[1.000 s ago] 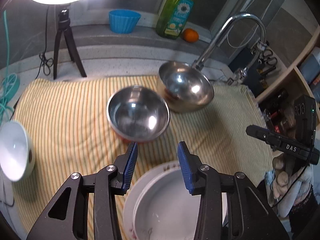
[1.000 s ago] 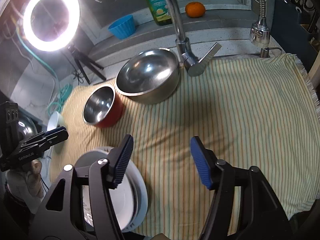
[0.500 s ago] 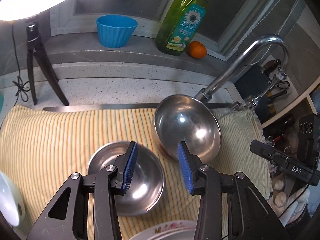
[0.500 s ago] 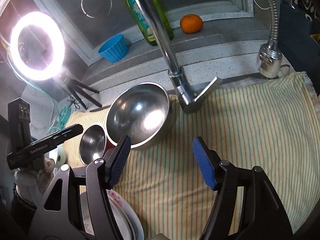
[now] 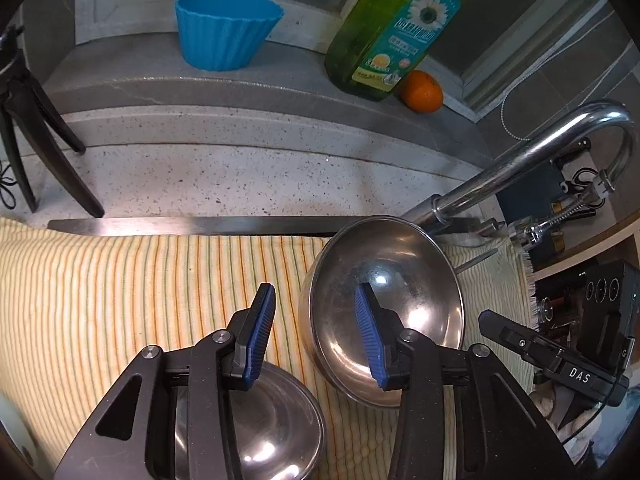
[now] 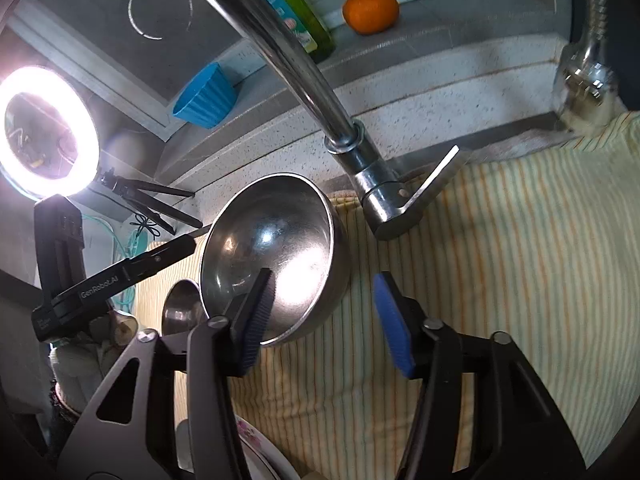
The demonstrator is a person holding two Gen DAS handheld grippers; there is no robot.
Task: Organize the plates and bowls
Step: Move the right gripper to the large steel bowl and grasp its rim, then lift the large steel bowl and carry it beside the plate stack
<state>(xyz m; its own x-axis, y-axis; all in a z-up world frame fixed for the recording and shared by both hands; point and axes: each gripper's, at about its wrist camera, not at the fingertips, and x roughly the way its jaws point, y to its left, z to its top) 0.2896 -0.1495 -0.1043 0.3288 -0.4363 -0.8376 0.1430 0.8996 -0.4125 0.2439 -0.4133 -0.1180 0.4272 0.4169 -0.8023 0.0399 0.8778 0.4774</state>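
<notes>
A large steel bowl (image 5: 400,280) (image 6: 276,248) sits tilted on the striped cloth (image 5: 120,300) below the faucet. My left gripper (image 5: 316,332) is open and straddles the bowl's left rim, one finger inside and one over the cloth, with neither pad pressing. My right gripper (image 6: 325,322) straddles the opposite rim; its jaws are closing and the pads stand clear of the steel. A smaller steel bowl (image 5: 276,424) (image 6: 180,308) lies just behind my left fingers. The floral edge of a white plate (image 6: 248,432) shows at the bottom of the right wrist view.
The chrome faucet (image 6: 304,80) (image 5: 520,160) arches over the large bowl, its lever (image 6: 432,184) beside it. On the ledge behind stand a blue cup (image 5: 228,32), a green soap bottle (image 5: 396,28) and an orange (image 5: 422,90). A ring light (image 6: 48,132) on a tripod stands left.
Both grippers have moved forward onto the large bowl. The plates have dropped out of the left wrist view, the small bowl has slid to its bottom, and the right jaws have narrowed.
</notes>
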